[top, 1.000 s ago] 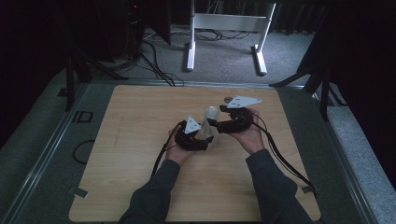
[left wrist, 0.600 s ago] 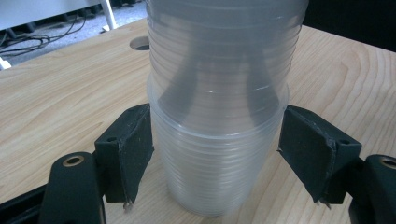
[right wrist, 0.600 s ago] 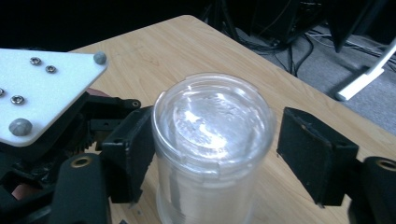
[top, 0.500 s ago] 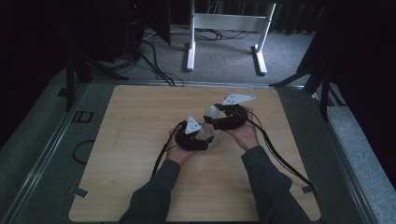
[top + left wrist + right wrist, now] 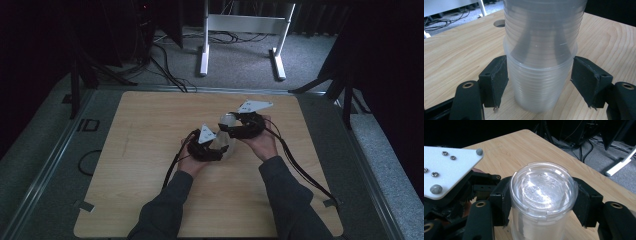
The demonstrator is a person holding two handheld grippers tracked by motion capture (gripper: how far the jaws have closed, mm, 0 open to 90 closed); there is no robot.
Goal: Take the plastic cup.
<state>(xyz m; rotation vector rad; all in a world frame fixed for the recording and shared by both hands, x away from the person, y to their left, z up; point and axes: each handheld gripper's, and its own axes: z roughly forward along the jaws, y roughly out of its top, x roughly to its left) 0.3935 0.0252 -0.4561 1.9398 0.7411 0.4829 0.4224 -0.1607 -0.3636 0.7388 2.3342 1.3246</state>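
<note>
Two grippers (image 5: 220,145) (image 5: 231,129), one wooden table (image 5: 145,150), and seemingly two nested clear cups (image 5: 540,75).

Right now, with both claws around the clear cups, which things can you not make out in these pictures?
- Cup count: in the left gripper view the clear cup stack is cut off by the top edge, and its walls blur together.
- Embossed writing on the stack's top: right gripper view, glare hides it.
- Left claw pad contact: high view, too small and dark.
- Right claw jaw tips: high view, its grey plate and the person's hand cover them.
</note>
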